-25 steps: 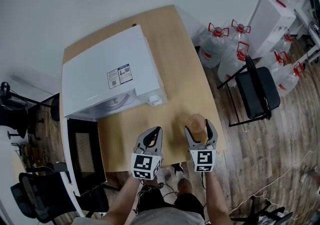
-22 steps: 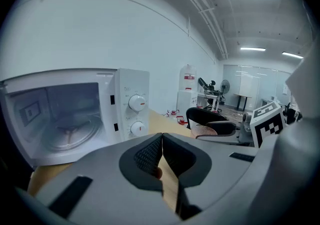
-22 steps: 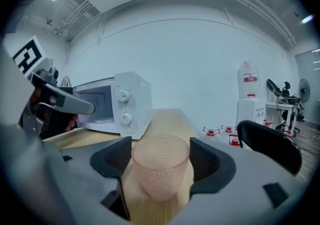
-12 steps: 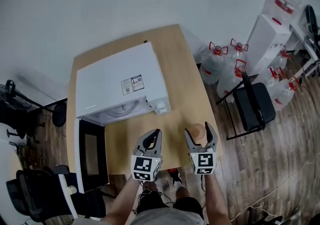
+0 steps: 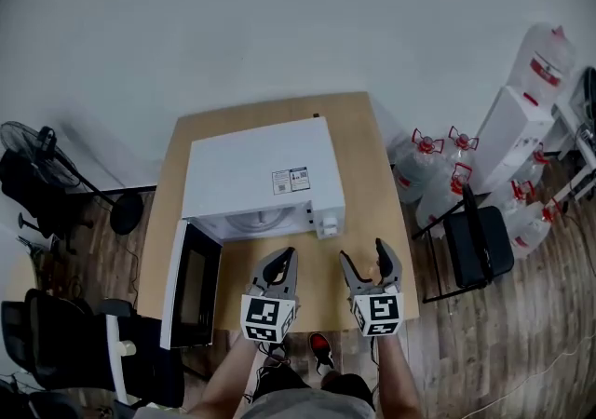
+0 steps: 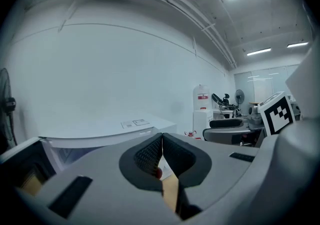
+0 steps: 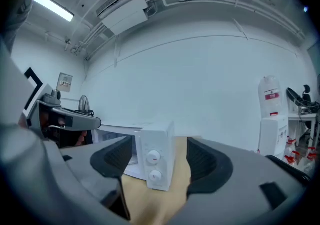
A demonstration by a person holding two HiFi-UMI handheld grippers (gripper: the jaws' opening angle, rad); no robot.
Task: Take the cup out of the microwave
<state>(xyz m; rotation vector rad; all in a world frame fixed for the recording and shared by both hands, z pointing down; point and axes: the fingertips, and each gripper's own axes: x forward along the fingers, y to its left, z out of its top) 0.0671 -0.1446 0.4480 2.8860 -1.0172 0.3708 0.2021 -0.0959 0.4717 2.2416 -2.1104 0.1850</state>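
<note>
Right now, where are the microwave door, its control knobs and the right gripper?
microwave door (image 5: 192, 279): head view, on its dark window, the door swung open.
control knobs (image 7: 153, 157): right gripper view, on the upper of the two knobs.
right gripper (image 5: 363, 254): head view, midway between its open fingertips.

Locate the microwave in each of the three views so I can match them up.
Head view: microwave at centre, its door swung open to the lower left.
Left gripper view: microwave left of centre, white top and label showing.
Right gripper view: microwave low at centre, its two-knob panel facing the camera.
Shared landmark: the water dispenser, right of the microwave in all three.
</note>
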